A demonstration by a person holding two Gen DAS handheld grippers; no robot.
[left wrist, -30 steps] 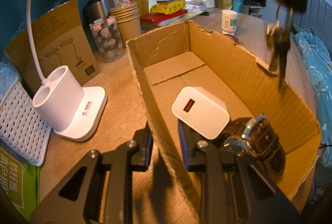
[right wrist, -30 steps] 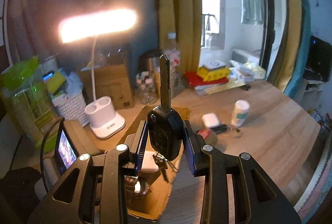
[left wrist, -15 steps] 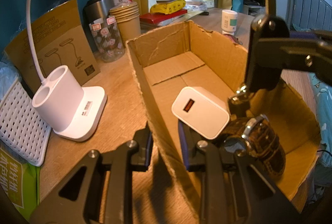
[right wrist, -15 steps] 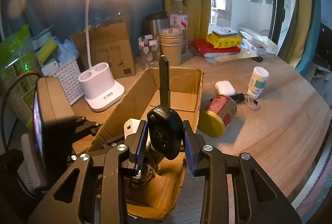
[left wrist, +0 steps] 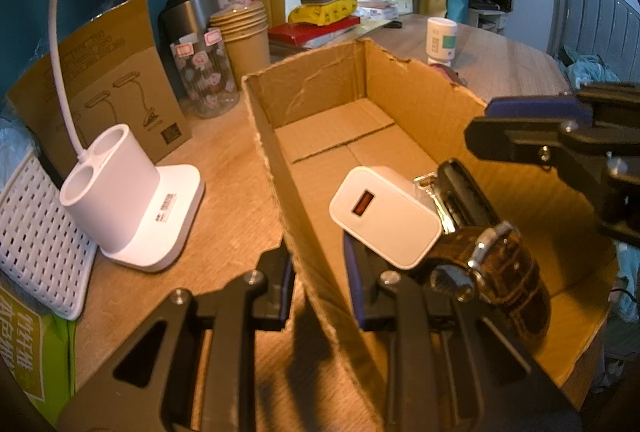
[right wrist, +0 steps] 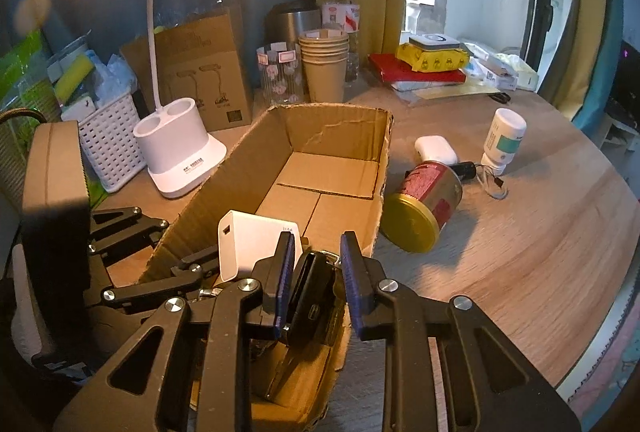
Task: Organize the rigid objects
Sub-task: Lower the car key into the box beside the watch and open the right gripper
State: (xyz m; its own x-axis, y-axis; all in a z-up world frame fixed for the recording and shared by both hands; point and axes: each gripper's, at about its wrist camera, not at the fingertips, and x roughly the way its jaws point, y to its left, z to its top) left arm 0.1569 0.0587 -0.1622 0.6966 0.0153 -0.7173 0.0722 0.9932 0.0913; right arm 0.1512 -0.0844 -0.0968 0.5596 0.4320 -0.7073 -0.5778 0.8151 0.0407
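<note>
An open cardboard box [left wrist: 320,79] [right wrist: 340,123] lies on the wooden table. Inside it are a white charger [left wrist: 384,218] [right wrist: 248,244], a brown watch [left wrist: 504,272] and a black car key with keyring [left wrist: 464,197] [right wrist: 314,292]. My left gripper [left wrist: 318,274] is shut on the box's left wall. My right gripper [right wrist: 316,272] hangs over the box's near end, open, with the key lying loose between its fingers; it also shows at the right of the left wrist view [left wrist: 560,127].
A white lamp base [left wrist: 128,199] [right wrist: 180,151], a white basket [left wrist: 36,244], paper cups [right wrist: 324,67], a glass jar [right wrist: 280,75] and bottle stand behind. Right of the box lie a red can [right wrist: 424,207], a white earbud case [right wrist: 436,149] and a white bottle [right wrist: 504,135].
My right gripper came down from high above into the box with the key, then opened; the key now lies in the box beside the charger. The left gripper has not moved.
</note>
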